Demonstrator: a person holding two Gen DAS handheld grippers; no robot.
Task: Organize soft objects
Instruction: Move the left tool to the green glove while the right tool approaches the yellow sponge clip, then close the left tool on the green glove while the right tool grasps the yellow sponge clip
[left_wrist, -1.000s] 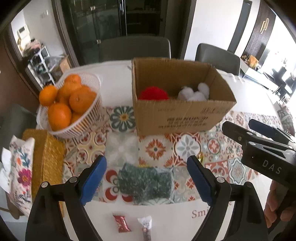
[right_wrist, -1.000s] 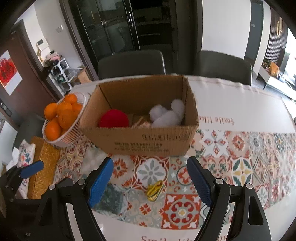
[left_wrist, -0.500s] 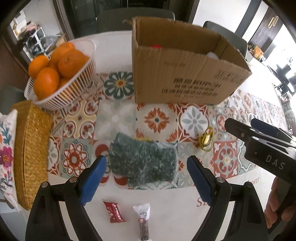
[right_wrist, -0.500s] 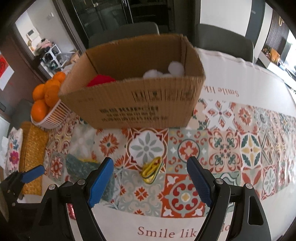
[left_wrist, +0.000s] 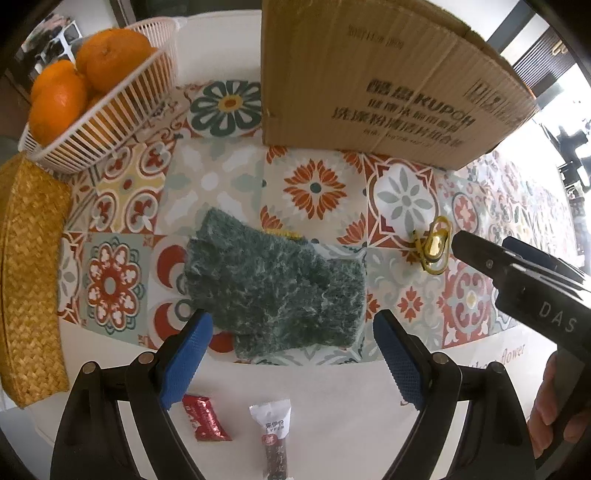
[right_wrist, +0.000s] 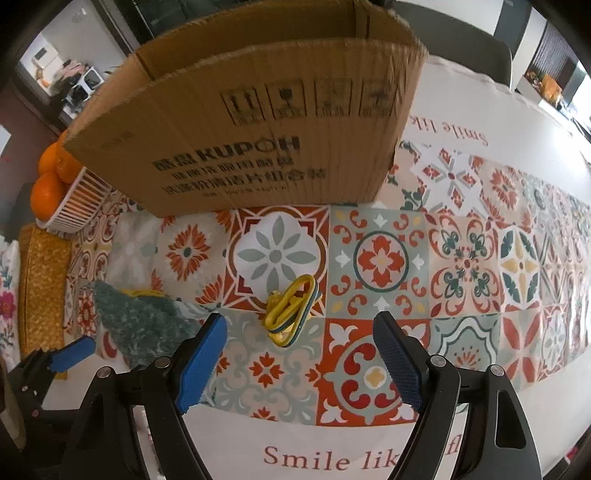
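Observation:
A dark green fuzzy cloth (left_wrist: 275, 284) lies flat on the patterned table runner; it also shows at the left of the right wrist view (right_wrist: 142, 321). My left gripper (left_wrist: 291, 354) is open, its blue pads either side of the cloth's near edge, just above it. My right gripper (right_wrist: 299, 363) is open and empty, low over the runner, just short of a yellow clip (right_wrist: 290, 310). The clip also shows in the left wrist view (left_wrist: 434, 247). The cardboard box (left_wrist: 384, 74) stands behind both; its inside is hidden.
A white basket of oranges (left_wrist: 85, 92) sits at the back left, a woven straw box (left_wrist: 29, 280) along the left edge. Two small snack packets (left_wrist: 205, 417) lie on the white cloth near me. The right gripper's body (left_wrist: 532, 295) is at the left view's right.
Both grippers have dropped and moved forward toward the table. The box now looms larger and its contents are out of sight. The left jaws now flank the green cloth.

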